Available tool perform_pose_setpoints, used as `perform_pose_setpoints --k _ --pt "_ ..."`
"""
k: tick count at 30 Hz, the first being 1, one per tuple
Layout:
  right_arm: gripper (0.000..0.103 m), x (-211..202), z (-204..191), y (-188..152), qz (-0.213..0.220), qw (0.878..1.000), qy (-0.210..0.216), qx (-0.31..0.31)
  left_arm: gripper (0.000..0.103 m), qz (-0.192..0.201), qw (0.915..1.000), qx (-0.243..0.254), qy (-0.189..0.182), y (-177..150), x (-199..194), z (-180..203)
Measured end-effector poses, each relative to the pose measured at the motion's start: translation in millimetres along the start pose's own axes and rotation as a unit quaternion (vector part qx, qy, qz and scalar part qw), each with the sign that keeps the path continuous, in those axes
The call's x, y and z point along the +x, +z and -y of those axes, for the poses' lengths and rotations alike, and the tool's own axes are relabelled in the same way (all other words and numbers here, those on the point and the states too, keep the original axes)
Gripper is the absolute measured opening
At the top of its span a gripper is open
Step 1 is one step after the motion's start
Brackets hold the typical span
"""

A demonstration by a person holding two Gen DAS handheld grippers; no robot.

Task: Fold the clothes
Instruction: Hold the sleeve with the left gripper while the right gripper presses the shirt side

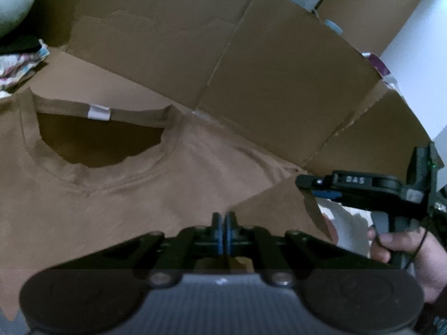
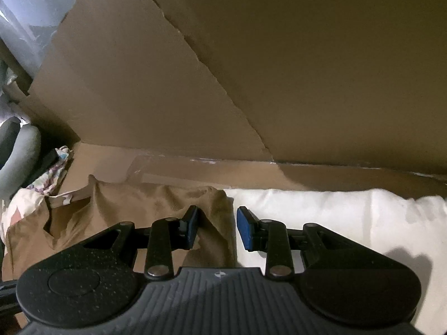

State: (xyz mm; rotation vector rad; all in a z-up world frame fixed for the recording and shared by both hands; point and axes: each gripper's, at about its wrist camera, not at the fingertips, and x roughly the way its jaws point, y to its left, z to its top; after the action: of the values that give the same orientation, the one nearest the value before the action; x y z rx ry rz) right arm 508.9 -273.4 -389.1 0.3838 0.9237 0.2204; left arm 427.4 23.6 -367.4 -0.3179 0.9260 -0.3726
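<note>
Closed jaws of the left gripper [image 1: 223, 224] sit at the bottom centre of the left view, pressed together on the brown shirt [image 1: 111, 195], whose fabric edge meets them there. That shirt lies spread over cardboard [image 1: 251, 83], its collar and white label [image 1: 98, 112] at centre left. In the right view the right gripper [image 2: 216, 227] has its jaws apart, straddling the shirt's sleeve edge beside a white cloth [image 2: 335, 215]. A hand [image 1: 405, 251] holds the right gripper at lower right

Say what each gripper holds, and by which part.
Left gripper: shut at the shirt's edge; a pinch cannot be told. Right gripper: open, holding nothing.
</note>
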Motion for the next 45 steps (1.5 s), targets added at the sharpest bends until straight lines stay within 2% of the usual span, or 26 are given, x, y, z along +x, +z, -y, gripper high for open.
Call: perform_pose_setpoints --k 3,4,5,7,10,15,22,25,29,34,39,45 --pt "0.035 7.0 -5.9 2.1 -0.007 1.0 -0.004 -0.026 0.003 -0.007 0.9999 0.009 0.002 3.3 1.2 -0.2" --pt "0.021 8.7 -8.7 2.3 -0.009 0.999 -0.006 -0.038 0.003 -0.01 0.9999 0.008 0.001 4.3 1.9 -1.4" --pt "0.016 10.5 -11.5 2.5 -0.01 0.999 -0.009 -0.05 0.003 -0.012 0.9999 0.007 0.0 5.4 2.0 -2.4" --pt "0.012 11.6 -17.0 1.5 -0.005 0.997 -0.017 -0.074 0.003 -0.015 0.9999 0.002 0.0 7.7 1.1 -3.7" --pt "0.011 11.4 -21.1 1.4 -0.003 0.995 -0.032 -0.095 0.002 -0.019 0.9998 0.002 0.002 9.7 -0.3 -2.5" --pt "0.012 15.8 -27.3 -1.2 -0.004 0.992 -0.047 -0.115 0.002 -0.031 0.9995 -0.005 0.009 10.8 2.9 -4.3" --pt "0.019 2.9 -8.5 0.9 -0.003 0.998 -0.013 -0.065 0.002 -0.04 0.9991 -0.007 0.009 11.6 4.9 -6.9" --pt "0.019 1.3 -9.1 -1.1 -0.004 0.998 -0.01 -0.067 0.002 -0.039 0.9992 -0.01 0.01 9.7 3.9 -8.4" --pt "0.023 4.4 -15.2 -3.5 -0.009 0.995 -0.03 -0.096 0.002 -0.038 0.9991 -0.012 0.012 9.0 4.8 -7.9" --pt "0.023 10.7 -13.6 0.0 -0.009 0.996 -0.035 -0.083 0.002 -0.042 0.9989 -0.004 0.019 9.0 5.6 -4.9" --pt "0.024 9.1 -7.3 4.3 -0.014 0.997 -0.022 -0.066 0.002 -0.052 0.9982 -0.003 0.03 7.6 12.3 -6.3" --pt "0.033 -24.7 4.2 -2.8 -0.003 0.998 0.014 -0.054 0.003 -0.057 0.9978 0.001 0.033 9.0 12.0 -5.7"
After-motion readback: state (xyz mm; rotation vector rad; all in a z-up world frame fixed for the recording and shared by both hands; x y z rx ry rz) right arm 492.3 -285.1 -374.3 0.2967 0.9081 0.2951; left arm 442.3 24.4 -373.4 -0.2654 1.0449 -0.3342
